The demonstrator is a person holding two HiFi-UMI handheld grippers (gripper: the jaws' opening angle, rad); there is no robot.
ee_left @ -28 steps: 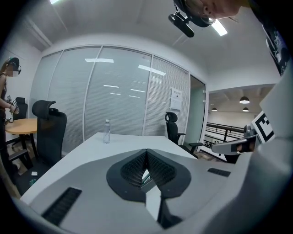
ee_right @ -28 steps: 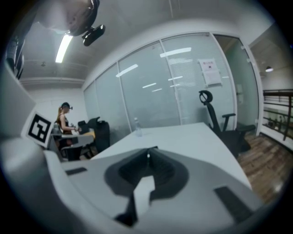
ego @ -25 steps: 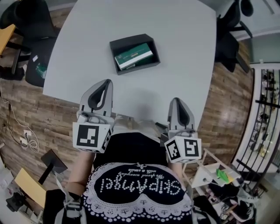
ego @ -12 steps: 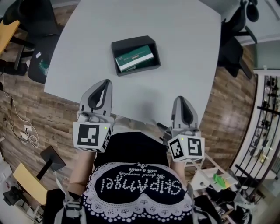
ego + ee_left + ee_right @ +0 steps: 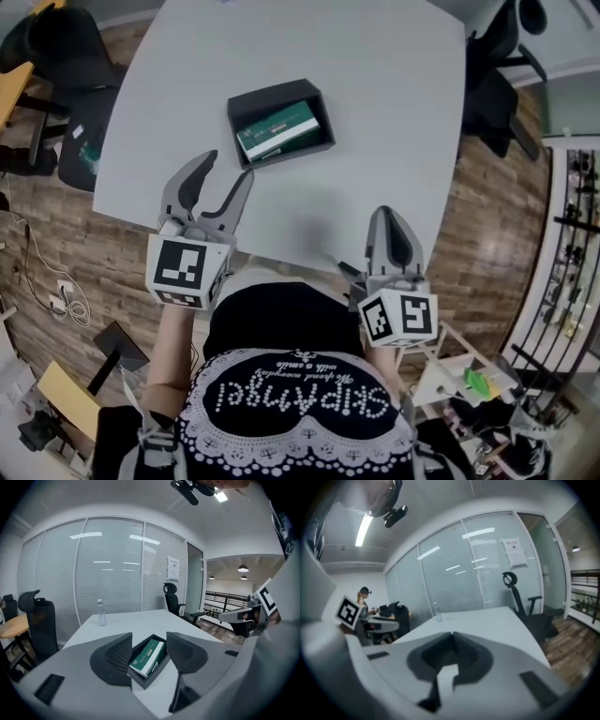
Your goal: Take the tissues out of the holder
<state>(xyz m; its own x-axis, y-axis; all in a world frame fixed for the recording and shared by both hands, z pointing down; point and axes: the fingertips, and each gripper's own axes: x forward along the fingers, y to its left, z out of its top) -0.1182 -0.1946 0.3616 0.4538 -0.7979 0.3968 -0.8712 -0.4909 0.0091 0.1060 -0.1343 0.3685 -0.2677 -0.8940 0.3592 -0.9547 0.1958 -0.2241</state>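
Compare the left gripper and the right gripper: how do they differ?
The left gripper has its jaws apart and opening, nothing between them; the right gripper has its jaws together. The left gripper is close to the black holder; the right gripper hangs farther back, over the near edge of the table. Both are empty.

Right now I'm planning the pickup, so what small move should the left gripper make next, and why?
Probably ease the left gripper forward and down toward the green tissue pack in the black holder. Its jaws are opening, empty, and short of the holder; the right gripper is shut, farther back.
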